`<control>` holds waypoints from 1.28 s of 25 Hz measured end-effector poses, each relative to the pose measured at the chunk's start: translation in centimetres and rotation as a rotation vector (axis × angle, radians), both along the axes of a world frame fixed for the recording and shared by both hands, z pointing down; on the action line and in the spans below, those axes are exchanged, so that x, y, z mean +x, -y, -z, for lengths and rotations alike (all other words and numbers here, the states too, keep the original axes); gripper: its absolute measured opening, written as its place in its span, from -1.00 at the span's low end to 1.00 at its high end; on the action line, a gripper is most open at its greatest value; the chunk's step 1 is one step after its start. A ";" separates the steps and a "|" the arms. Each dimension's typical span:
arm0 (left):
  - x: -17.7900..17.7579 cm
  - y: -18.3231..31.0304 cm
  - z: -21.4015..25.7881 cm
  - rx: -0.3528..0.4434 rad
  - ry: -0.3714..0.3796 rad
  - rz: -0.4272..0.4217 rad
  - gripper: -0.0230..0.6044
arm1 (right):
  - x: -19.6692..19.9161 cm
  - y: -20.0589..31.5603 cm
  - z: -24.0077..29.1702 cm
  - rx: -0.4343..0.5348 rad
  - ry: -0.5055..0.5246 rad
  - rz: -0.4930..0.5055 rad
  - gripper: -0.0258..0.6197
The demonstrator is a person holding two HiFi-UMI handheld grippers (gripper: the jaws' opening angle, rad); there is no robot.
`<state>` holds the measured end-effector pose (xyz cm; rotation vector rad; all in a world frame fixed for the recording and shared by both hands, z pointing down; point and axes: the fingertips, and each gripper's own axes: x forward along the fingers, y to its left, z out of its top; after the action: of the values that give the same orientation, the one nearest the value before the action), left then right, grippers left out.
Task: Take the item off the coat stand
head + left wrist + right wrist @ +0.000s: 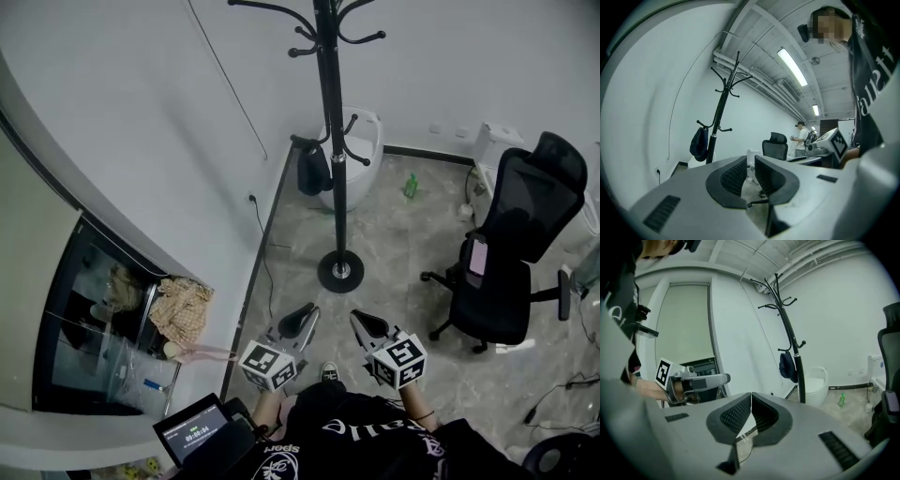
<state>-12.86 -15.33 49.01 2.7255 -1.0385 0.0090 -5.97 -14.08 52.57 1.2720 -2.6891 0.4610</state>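
A black coat stand rises from a round base on the marble floor ahead of me. A dark cap-like item hangs from a low hook on its left side; it also shows in the left gripper view and the right gripper view. My left gripper is held low, short of the base, its jaws a narrow gap apart with nothing between them. Beside it, my right gripper has its jaw tips touching and holds nothing. Both are far from the hanging item.
A black office chair stands to the right. A white rounded bin and a green bottle sit behind the stand. A glass-fronted cabinet lines the left wall. A small screen is near my feet. A person stands far off.
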 end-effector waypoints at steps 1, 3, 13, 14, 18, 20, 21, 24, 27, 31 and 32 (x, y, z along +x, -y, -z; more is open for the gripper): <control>-0.2 1.4 -0.3 0.002 0.002 -0.009 -0.80 | -0.2 1.3 0.1 0.001 -0.001 -0.004 -0.87; -0.6 4.0 -0.8 0.005 0.011 -0.028 -0.71 | -0.4 3.7 0.2 0.001 -0.003 -0.017 -0.87; -2.0 14.5 -2.1 -0.002 0.064 -0.016 -0.49 | 0.0 11.1 -0.4 -0.030 -0.007 -0.044 -0.87; -2.1 15.7 -2.1 -0.001 0.066 -0.008 -0.49 | 0.1 11.9 -0.4 -0.029 -0.006 -0.039 -0.87; -1.9 21.4 -2.3 0.001 0.075 0.035 -0.47 | 0.9 15.7 -0.8 -0.033 -0.011 -0.004 -0.87; -2.0 24.8 -2.1 0.006 0.080 0.064 -0.44 | 1.4 17.9 -0.8 -0.031 -0.018 0.022 -0.86; -1.9 26.5 -1.9 0.009 0.083 0.078 -0.41 | 1.7 19.1 -0.7 -0.027 -0.020 0.035 -0.87; -1.7 32.0 -1.4 0.020 0.105 0.109 -0.29 | 2.8 22.6 -0.1 -0.015 -0.033 0.074 -0.87; -1.2 37.3 -1.4 0.016 0.143 0.132 -0.19 | 3.6 25.8 0.6 0.008 -0.048 0.114 -0.87; 0.1 43.1 -2.8 -0.020 0.191 0.143 -0.14 | 5.1 28.8 1.1 0.017 -0.053 0.144 -0.87; 0.5 44.3 -3.4 -0.033 0.208 0.143 -0.12 | 5.6 29.4 1.0 0.013 -0.056 0.145 -0.87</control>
<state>-12.35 -59.67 52.39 2.6568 -1.2752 0.2882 -0.36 -43.48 51.62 1.0662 -2.7168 0.3842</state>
